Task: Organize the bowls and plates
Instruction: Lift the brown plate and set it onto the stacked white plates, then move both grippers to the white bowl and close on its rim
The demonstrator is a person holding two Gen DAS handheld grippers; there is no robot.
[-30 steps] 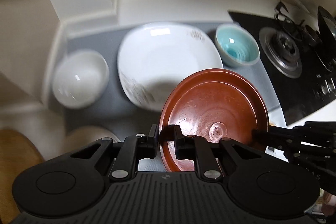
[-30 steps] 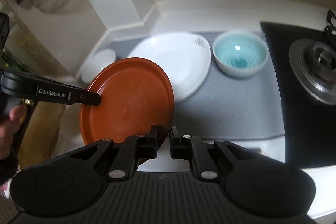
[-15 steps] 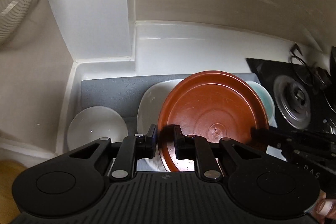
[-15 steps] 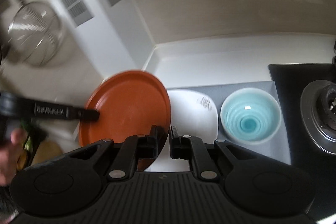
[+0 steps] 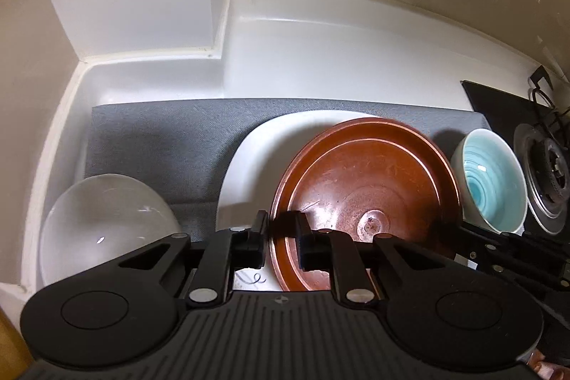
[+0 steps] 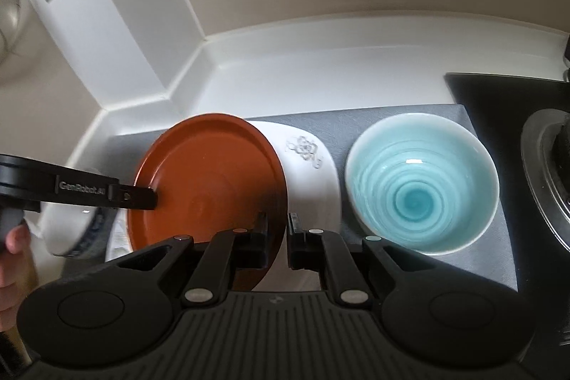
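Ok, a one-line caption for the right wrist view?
Both grippers hold the brown plate over the white plate, beside the blue bowl.

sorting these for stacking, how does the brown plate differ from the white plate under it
The brown plate is round and plain reddish brown; the white plate is squarish with rounded corners and a small grey floral mark. The brown plate is gripped at its rim by both the left gripper and the right gripper, while the white plate lies ungripped on the grey mat. The white plate looks larger. Both are shallow.
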